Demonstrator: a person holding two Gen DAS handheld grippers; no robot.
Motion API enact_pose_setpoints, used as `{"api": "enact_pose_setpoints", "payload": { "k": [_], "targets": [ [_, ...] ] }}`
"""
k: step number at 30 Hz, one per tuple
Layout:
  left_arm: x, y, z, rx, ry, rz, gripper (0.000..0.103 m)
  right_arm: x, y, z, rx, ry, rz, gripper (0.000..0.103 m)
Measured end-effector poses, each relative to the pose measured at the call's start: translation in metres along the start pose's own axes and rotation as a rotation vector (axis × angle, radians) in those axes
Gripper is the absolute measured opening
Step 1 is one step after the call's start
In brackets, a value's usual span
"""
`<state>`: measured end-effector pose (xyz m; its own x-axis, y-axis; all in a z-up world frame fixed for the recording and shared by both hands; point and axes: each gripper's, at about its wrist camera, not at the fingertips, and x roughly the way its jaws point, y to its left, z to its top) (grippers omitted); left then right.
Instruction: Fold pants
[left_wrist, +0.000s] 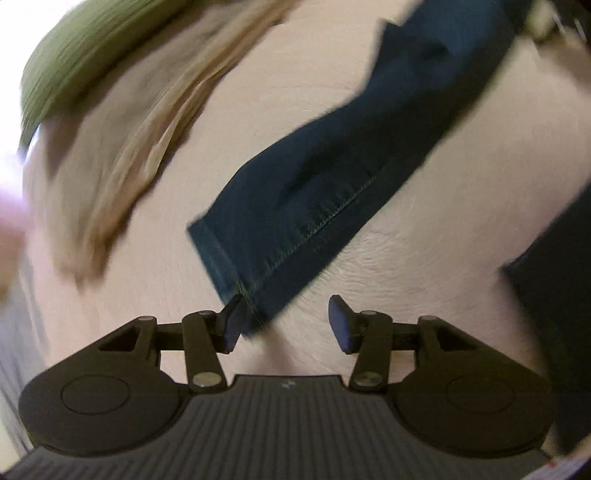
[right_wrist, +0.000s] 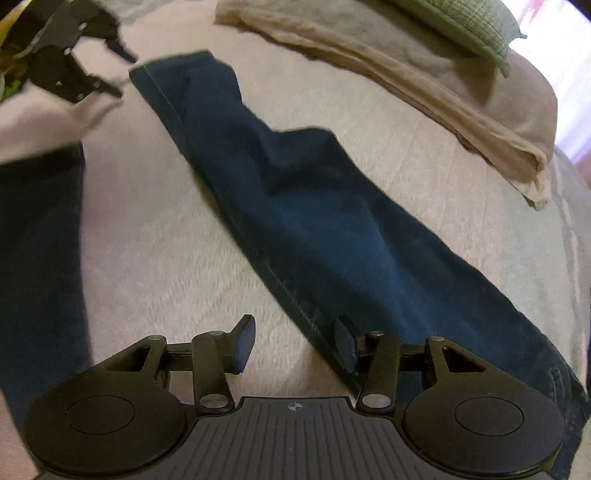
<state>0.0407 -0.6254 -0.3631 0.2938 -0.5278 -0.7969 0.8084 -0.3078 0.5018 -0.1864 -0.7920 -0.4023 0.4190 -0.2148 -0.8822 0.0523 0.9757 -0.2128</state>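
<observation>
Now both my grippers stand part-open, holding nothing. Navy pants (right_wrist: 314, 221) lie flat on the bedspread (right_wrist: 166, 258), long axis diagonal; left gripper (left_wrist: 286, 321) at the hem corner, right gripper (right_wrist: 295, 343) astride the seamed edge.

Dark blue pants (right_wrist: 314, 221) with pale stitching, pinkish-white textured bedspread (right_wrist: 177, 258), beige cloth (right_wrist: 443, 96), green cushion (left_wrist: 81, 55)

a pale pink textured bedspread (right_wrist: 177, 251) covers the surface. near its far edge lies a folded beige cloth (right_wrist: 424, 92), its layered edges showing, with a green woven cushion (right_wrist: 476, 26) resting on top of it. in the left wrist view the beige cloth (left_wrist: 129, 147) and green cushion (left_wrist: 74, 59) are blurred.
</observation>
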Motion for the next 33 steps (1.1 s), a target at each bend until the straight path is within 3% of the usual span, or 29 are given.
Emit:
{"api": "enact_pose_setpoints", "payload": {
  "k": [3, 5, 6, 7, 12, 15, 17, 20, 23, 26, 28, 29, 31, 33],
  "targets": [
    [0.026, -0.007, -0.003, 0.183, -0.028, -0.006, 0.046, 0.003, 0.005, -0.012, 0.017, 0.028, -0.040, 0.045],
    [0.034, -0.007, -0.003, 0.231, -0.039, -0.018, 0.035, 0.000, 0.006, -0.017, 0.023, 0.038, -0.061, 0.045],
    [0.035, -0.004, -0.002, 0.227, -0.037, -0.014, 0.015, -0.001, 0.003, -0.019, 0.043, 0.045, -0.072, 0.045],
    [0.032, 0.001, 0.000, 0.212, -0.036, -0.004, 0.008, -0.001, 0.002, -0.022, 0.063, 0.052, -0.080, 0.045],
    [-0.035, 0.034, 0.002, 0.019, -0.022, -0.070, 0.003, -0.028, -0.010, -0.027, 0.142, 0.054, -0.119, 0.045],
    [-0.063, 0.024, -0.013, -0.031, 0.020, -0.135, 0.004, -0.031, -0.011, -0.035, 0.172, 0.070, -0.108, 0.045],
    [-0.061, 0.006, -0.023, -0.051, 0.058, -0.180, 0.008, -0.029, -0.007, -0.039, 0.169, 0.096, -0.098, 0.045],
    [-0.052, -0.016, -0.045, -0.091, 0.154, -0.187, 0.009, -0.040, -0.001, -0.041, 0.167, 0.080, -0.093, 0.045],
    [-0.068, -0.015, -0.068, -0.264, 0.197, -0.176, 0.010, -0.055, 0.006, -0.047, 0.190, 0.074, -0.104, 0.045],
    [-0.094, -0.011, -0.078, -0.452, 0.161, -0.232, 0.022, -0.075, 0.015, -0.055, 0.255, 0.080, -0.105, 0.045],
    [-0.105, -0.009, -0.078, -0.548, 0.110, -0.303, 0.040, -0.088, 0.024, -0.061, 0.295, 0.078, -0.105, 0.045],
    [-0.108, -0.009, -0.079, -0.589, 0.088, -0.338, 0.044, -0.095, 0.030, -0.064, 0.317, 0.080, -0.102, 0.045],
    [-0.107, -0.013, -0.074, -0.639, 0.056, -0.409, 0.056, -0.105, 0.040, -0.072, 0.363, 0.090, -0.103, 0.046],
    [-0.099, -0.020, -0.065, -0.637, 0.037, -0.455, 0.058, -0.115, 0.051, -0.082, 0.386, 0.102, -0.122, 0.047]
  ]
}}
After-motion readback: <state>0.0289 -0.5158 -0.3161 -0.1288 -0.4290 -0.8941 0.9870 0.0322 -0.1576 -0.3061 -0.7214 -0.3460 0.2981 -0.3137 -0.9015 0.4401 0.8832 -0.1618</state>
